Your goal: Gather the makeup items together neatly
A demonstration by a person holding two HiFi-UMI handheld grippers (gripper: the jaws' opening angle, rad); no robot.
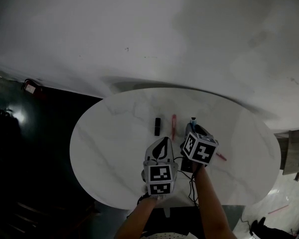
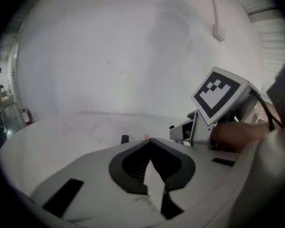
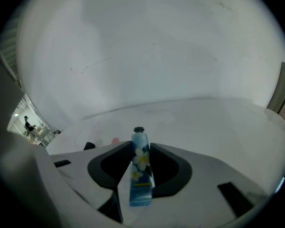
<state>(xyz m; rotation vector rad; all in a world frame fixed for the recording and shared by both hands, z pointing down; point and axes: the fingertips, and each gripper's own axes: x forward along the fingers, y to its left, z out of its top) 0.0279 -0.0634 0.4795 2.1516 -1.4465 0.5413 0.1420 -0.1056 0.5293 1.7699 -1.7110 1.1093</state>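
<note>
– Makeup items: where are they now?
– The small blue tube with white flowers and a black cap (image 3: 141, 167) is pinched between the jaws of the right gripper (image 3: 140, 148), cap pointing away, over the middle of the white marble oval table (image 1: 109, 148). The left gripper (image 2: 149, 140) has its jaws together on nothing. A short black stick (image 1: 158, 126) and a slim red pencil (image 1: 173, 127) lie side by side, not touching, toward the far edge. A pink stick (image 1: 220, 157) lies nearer the right edge.
– What could go wrong?
– The grip is on the tube's soft body, so I'd expect it could twist or slip. Set down carelessly, it might knock the pencil rolling. The pink stick could be forgotten.
</note>
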